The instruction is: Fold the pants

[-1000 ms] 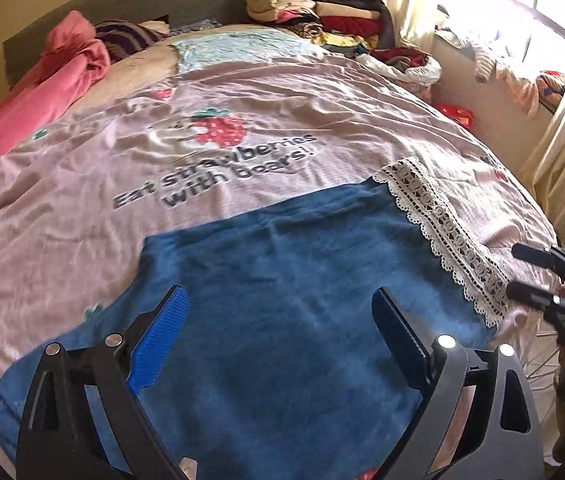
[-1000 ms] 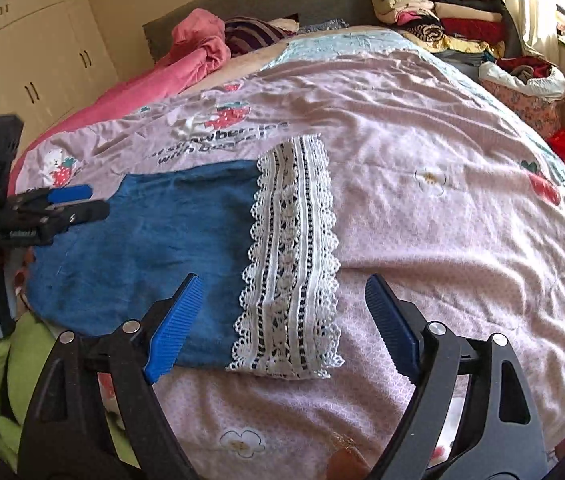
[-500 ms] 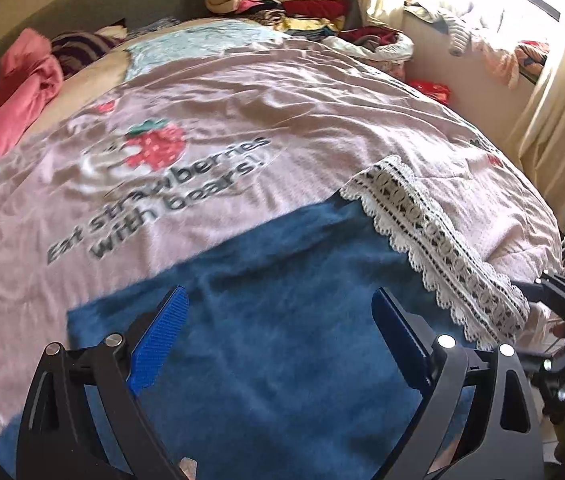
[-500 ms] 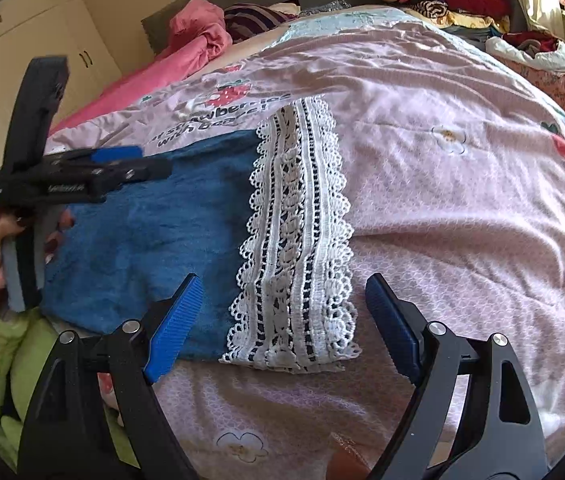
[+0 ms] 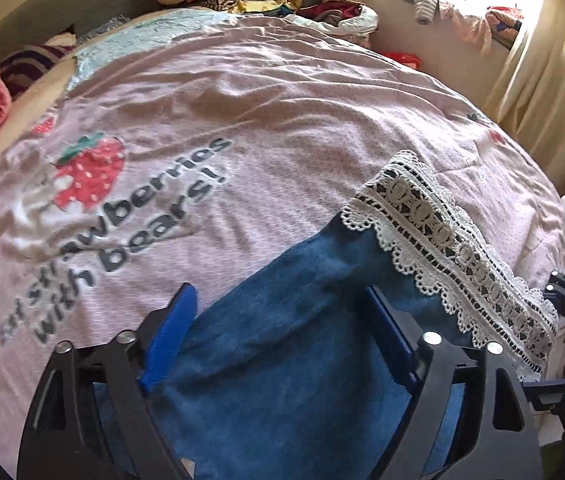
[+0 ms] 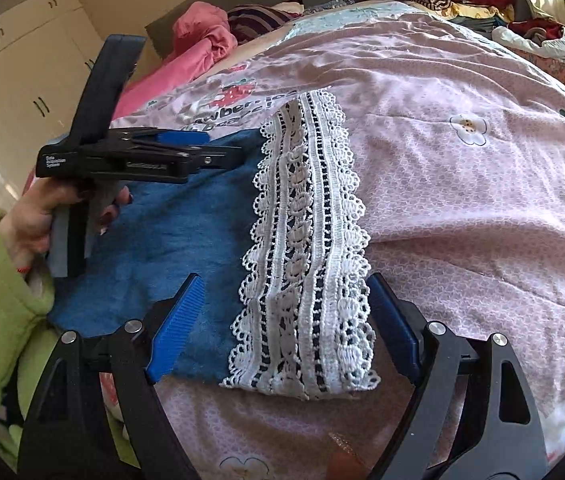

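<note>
Showing left tool point(image 6: 186, 148) only rightward.

On the pink bedsheet point(image 5: 282, 120) I can read grey printed words beside a red strawberry picture point(image 5: 90, 172). From my left wrist camera, at about ten o'clock from my left gripper point(image 5: 278, 332), the letters say "...wberries with bears!", and the start of the phrase is blurred and bent by folds.

From my right wrist camera the same print point(image 6: 242, 110) appears at twelve o'clock, only "wber..ies" is clear.

On the side of my left gripper point(image 6: 206, 148) there is a small white label point(image 6: 52, 161), maybe "Data Acquisition System", but it is too small to be sure.
</note>
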{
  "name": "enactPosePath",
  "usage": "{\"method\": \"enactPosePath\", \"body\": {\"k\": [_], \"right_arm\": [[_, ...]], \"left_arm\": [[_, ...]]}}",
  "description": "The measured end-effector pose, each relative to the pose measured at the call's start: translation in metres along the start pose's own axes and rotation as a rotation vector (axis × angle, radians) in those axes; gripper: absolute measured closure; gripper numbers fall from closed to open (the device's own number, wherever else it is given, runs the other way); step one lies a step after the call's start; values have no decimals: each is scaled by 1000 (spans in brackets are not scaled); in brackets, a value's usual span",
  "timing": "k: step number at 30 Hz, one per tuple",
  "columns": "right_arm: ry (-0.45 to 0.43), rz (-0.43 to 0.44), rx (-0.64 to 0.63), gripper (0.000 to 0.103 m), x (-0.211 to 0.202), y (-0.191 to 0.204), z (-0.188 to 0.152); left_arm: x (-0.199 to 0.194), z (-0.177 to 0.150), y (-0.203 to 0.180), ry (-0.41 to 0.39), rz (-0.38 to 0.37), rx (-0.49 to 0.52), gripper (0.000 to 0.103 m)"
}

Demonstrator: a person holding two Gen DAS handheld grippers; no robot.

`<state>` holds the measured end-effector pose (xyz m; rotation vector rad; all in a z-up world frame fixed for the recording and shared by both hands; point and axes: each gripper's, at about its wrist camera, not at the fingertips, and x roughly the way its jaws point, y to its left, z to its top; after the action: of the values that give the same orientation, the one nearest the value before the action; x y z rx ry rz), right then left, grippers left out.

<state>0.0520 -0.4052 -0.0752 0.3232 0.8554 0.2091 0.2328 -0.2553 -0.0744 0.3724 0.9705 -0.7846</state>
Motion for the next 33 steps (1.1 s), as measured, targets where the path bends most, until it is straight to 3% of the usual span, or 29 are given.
{"method": "enactPosePath", "body": {"k": [1,2,4,6,7,11,12,18,22,33], "right_arm": [[3,3,-2,36,1,0,1],[6,9,-4,42,3,0,2],[10,13,-14,47,5,2,3],[11,18,-25,53,8,3,4],[12,22,-31,61,9,3,5],[7,55,-41,84,9,5,7],[5,57,-42,84,8,6,8],[-22,73,-85,87,-2,27,16],[-40,86,-138,89,-10,50,23],[-48,113,-394,89,-4,151,38]], "left_arm": [[2,-1,0,-1,-12,-8,22],[4,-2,-1,-1,-27,-13,32],[7,-2,-3,-11,-50,-23,39],[8,-2,-3,-12,-67,-38,54],[9,-2,-5,-9,-74,-43,59],[7,-3,-16,-3,-33,2,84],[6,-4,-17,-9,-22,7,86],[-4,-8,-12,-45,-30,-20,92],[-22,-9,-3,-94,-77,-69,94],[-78,-42,46,-206,-108,-198,94]]}}
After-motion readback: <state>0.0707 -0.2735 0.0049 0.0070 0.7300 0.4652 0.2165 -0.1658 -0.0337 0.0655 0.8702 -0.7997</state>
